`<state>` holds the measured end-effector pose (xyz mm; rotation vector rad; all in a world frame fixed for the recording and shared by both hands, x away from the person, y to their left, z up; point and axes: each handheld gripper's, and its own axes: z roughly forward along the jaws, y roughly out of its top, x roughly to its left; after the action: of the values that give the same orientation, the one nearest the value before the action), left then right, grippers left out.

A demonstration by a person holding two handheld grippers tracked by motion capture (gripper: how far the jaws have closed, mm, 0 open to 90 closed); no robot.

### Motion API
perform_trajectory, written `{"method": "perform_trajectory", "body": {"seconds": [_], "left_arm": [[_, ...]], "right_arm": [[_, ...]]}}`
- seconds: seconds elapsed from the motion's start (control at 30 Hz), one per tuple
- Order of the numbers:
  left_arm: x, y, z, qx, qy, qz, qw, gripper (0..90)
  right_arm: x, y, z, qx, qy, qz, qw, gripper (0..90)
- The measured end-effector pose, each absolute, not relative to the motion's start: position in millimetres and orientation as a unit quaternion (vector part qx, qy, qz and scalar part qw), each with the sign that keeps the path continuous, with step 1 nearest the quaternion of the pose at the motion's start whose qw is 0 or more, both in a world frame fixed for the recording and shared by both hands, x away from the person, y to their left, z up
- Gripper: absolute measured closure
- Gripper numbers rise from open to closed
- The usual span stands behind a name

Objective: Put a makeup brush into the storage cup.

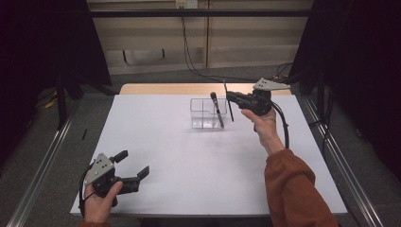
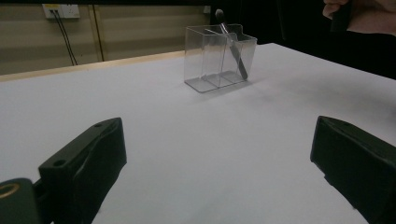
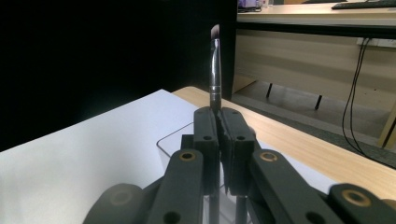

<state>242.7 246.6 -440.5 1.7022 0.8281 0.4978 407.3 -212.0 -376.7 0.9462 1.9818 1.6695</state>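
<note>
Near the desk's far edge the right gripper clamps a thin brush, apparently above the clear organizer, while the left gripper rests released at the near-left corner.

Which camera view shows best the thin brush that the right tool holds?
The right gripper view: the thin brush stands upright between that tool's shut jaws, bristles sharp. The high view shows it small, beside the clear organizer. The left gripper view does not help.
</note>
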Motion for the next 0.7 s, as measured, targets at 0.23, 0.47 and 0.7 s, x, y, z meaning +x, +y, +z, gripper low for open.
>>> {"method": "perform_trajectory", "body": {"seconds": [0.23, 0.47, 0.7], "left_arm": [[243, 246, -441, 0.722, 0.351, 0.208, 0.559, 3.5], [243, 246, -441, 0.724, 0.349, 0.209, 0.557, 3.5], [243, 247, -441, 0.725, 0.349, 0.208, 0.556, 3.5]], "right_arm": [[416, -203, -371, 0.333, 0.71, 0.588, 0.197, 86.9], [427, -194, -366, 0.336, 0.715, 0.577, 0.206, 86.9], [438, -184, -367, 0.339, 0.717, 0.573, 0.206, 86.9]]}}
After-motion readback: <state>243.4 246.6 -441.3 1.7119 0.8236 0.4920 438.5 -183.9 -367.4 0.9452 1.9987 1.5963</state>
